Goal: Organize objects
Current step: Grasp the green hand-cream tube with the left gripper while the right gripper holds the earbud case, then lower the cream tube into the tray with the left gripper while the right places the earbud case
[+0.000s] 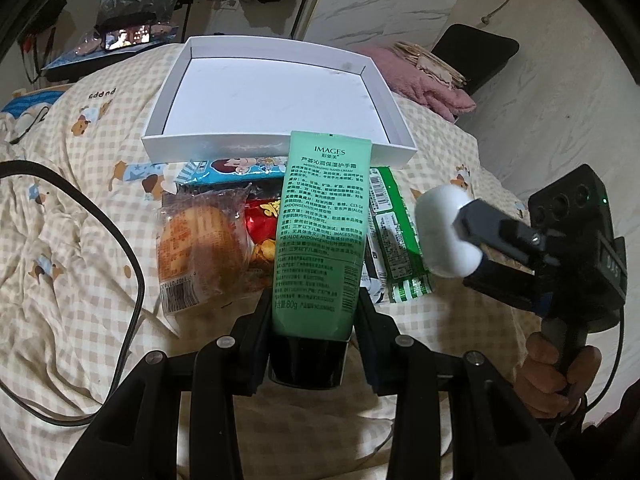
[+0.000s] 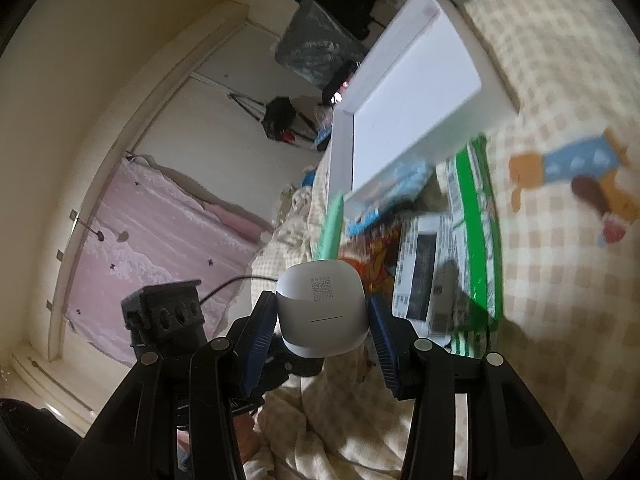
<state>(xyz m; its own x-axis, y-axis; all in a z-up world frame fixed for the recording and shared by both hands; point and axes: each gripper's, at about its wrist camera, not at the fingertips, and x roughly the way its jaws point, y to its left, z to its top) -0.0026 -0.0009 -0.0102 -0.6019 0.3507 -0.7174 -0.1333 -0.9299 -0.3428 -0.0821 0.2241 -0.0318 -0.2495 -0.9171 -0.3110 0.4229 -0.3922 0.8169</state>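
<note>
Matt white cardboard tray (image 1: 276, 148); smooth, satin green plastic tube (image 1: 320, 232); glossy crinkled clear wrapper on the bun (image 1: 200, 248); smooth white plastic case (image 2: 322, 312); soft checked cotton bedsheet (image 1: 80, 208); matt black tongs (image 1: 312, 320).

Your bed (image 1: 80, 200), under a checked bear-print sheet, carries a white open box (image 1: 276, 148), a wrapped bun (image 1: 200, 248), a red snack bag (image 1: 260, 236), a blue packet (image 1: 232, 170), a green packet (image 1: 396, 232), a pink towel (image 1: 420, 80) and a black cable (image 1: 132, 264).

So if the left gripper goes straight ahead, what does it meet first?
Probably the near wall of the white box: the green tube it holds already points at it, its tip overlapping that wall. Depth is unclear.
</note>
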